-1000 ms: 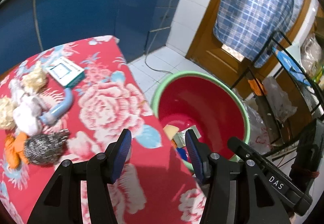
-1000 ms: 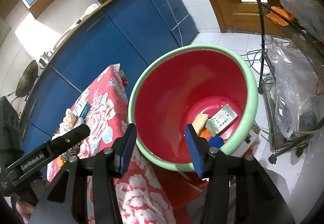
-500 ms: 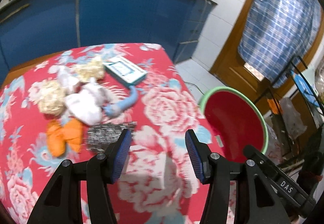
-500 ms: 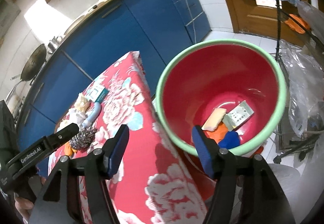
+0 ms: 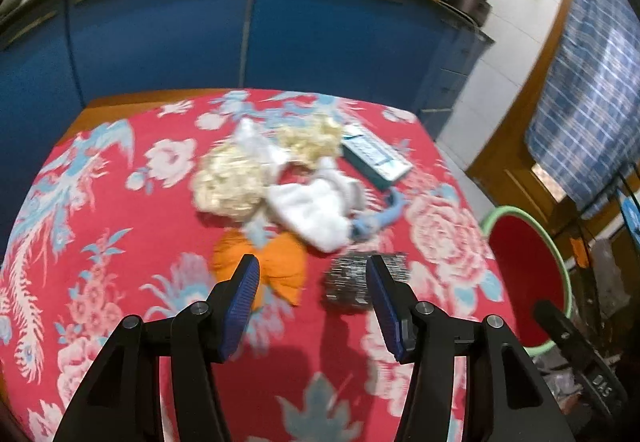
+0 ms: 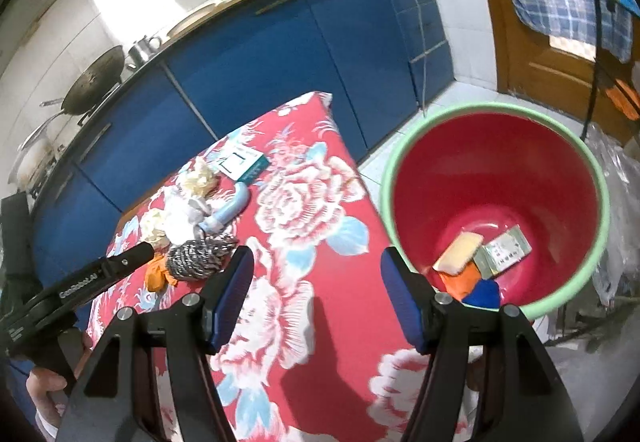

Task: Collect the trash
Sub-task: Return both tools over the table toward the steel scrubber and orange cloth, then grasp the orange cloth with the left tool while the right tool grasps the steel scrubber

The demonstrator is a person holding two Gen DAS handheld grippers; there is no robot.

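A pile of trash lies on the red flowered tablecloth: an orange wrapper, a steel scourer, white tissue, crumpled cream paper, a blue tube and a small box. My left gripper is open and empty, just in front of the orange wrapper and the scourer. My right gripper is open and empty above the table's right edge. The red bin with a green rim stands on the floor beside the table, with several pieces of trash in it.
Blue kitchen cabinets run behind the table. A wire rack with plastic bags stands right of the bin. A wooden door with a checked cloth is at the far right.
My left gripper has swung left from the bin to the trash pile. My right gripper has pulled back from the bin and opened a little wider.
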